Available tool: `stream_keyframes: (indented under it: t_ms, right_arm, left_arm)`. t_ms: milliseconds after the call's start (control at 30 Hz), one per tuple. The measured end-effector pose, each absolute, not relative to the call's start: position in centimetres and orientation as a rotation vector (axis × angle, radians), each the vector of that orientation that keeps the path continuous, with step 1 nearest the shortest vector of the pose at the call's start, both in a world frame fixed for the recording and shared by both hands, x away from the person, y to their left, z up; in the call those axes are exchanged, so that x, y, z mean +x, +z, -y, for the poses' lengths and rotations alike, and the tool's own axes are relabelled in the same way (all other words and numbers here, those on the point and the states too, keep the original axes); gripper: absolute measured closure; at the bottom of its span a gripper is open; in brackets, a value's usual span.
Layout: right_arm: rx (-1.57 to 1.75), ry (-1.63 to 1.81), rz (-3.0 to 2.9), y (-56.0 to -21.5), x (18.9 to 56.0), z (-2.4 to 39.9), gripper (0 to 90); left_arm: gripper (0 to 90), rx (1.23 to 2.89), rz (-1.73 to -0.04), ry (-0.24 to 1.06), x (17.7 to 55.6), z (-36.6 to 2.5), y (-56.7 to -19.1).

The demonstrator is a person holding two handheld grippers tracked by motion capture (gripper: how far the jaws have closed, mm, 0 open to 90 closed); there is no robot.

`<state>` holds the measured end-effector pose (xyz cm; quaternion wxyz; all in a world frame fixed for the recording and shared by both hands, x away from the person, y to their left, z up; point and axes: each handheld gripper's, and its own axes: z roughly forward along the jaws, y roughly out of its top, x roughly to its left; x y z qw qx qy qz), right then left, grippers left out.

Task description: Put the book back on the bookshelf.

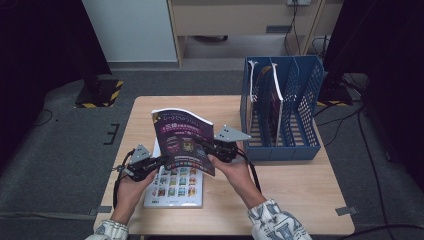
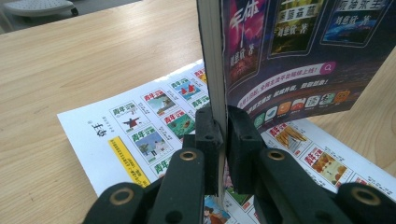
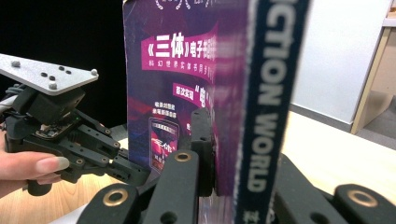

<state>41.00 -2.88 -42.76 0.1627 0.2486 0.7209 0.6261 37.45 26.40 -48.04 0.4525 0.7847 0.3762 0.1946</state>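
Both tongs (image 2: 223, 154) (image 3: 224, 163) clamping purple magazine (image 1: 182, 140), spine reading "WORLD", cover "三体"

left gripper (image 2: 223, 140) | clamped on purple magazine (image 2: 299, 51) | over white magazine (image 2: 140, 135)

Light wooden table (image 1: 300, 200) with a magazine and a file rack on it.
The table fills the centre and lower part of the high view, standing on grey carpet. A white magazine (image 1: 175, 190) with rows of small colour pictures lies flat at lower centre-left, near the front edge. A blue perforated file rack (image 1: 280, 145) stands upright at the upper right of the tabletop, holding upright books.
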Motion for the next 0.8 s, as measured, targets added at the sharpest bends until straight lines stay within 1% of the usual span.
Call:
stream_keyframes:
  t_ms: [100,233,400,667,800]
  right_arm:
    - [0.702,1.785,-2.06,-42.7,40.9,2.8,83.1]
    - [0.669,1.816,-2.036,-42.1,40.8,2.9,80.3]
    - [0.612,1.828,-2.024,-40.7,40.5,2.9,79.4]
    - [0.599,1.842,-2.038,-39.6,40.8,2.6,77.0]
    - [0.593,1.856,-2.038,-38.9,40.8,2.3,77.4]
  left_arm:
    - [83.8,1.937,-0.931,0.476,37.5,-26.4,-48.1]
    - [84.0,1.936,-0.927,0.478,37.4,-26.4,-48.0]
    - [84.2,1.934,-0.925,0.474,37.4,-26.3,-48.1]
    - [84.1,1.933,-0.925,0.468,37.4,-26.4,-48.2]
    - [84.1,1.932,-0.929,0.464,37.4,-26.5,-48.2]
